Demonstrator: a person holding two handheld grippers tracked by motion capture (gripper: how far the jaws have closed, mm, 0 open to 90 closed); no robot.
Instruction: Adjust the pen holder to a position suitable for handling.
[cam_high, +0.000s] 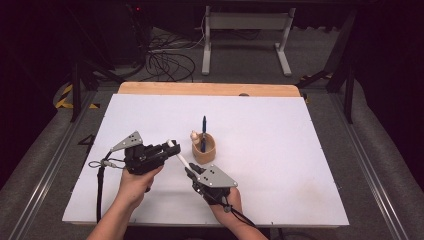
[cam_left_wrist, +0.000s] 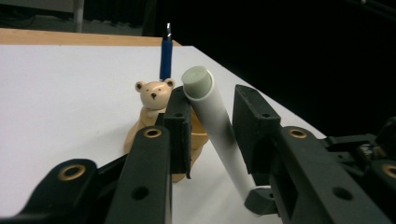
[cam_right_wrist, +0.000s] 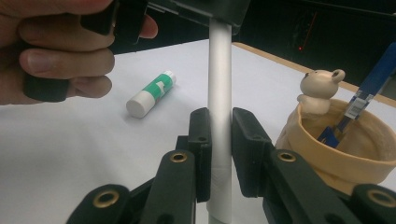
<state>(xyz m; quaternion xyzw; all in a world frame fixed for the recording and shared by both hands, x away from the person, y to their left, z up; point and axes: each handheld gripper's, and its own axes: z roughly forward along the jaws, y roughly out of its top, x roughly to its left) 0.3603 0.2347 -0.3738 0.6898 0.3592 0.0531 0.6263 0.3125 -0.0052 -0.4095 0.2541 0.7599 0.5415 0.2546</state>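
Note:
A white marker pen (cam_high: 180, 158) slants between my two grippers near the table's front. My right gripper (cam_high: 191, 172) is shut on its lower barrel (cam_right_wrist: 219, 70), both pads pressed against it. My left gripper (cam_high: 170, 146) has the pen's capped upper end (cam_left_wrist: 212, 121) between its jaws. The left pad sits right against the pen, and a thin gap shows at the right pad, so it reads as open. Just behind stands a tan cup (cam_high: 205, 151) with a small bear figure (cam_left_wrist: 154, 98) on its rim and a blue pen (cam_high: 204, 127) upright inside.
A green-and-white glue stick (cam_right_wrist: 150, 93) lies on the white sheet (cam_high: 280, 150) beyond the person's left hand (cam_right_wrist: 56, 51). The sheet covers a wooden tabletop (cam_high: 210, 89). Cables and a white metal stand (cam_high: 245, 30) sit on the floor behind.

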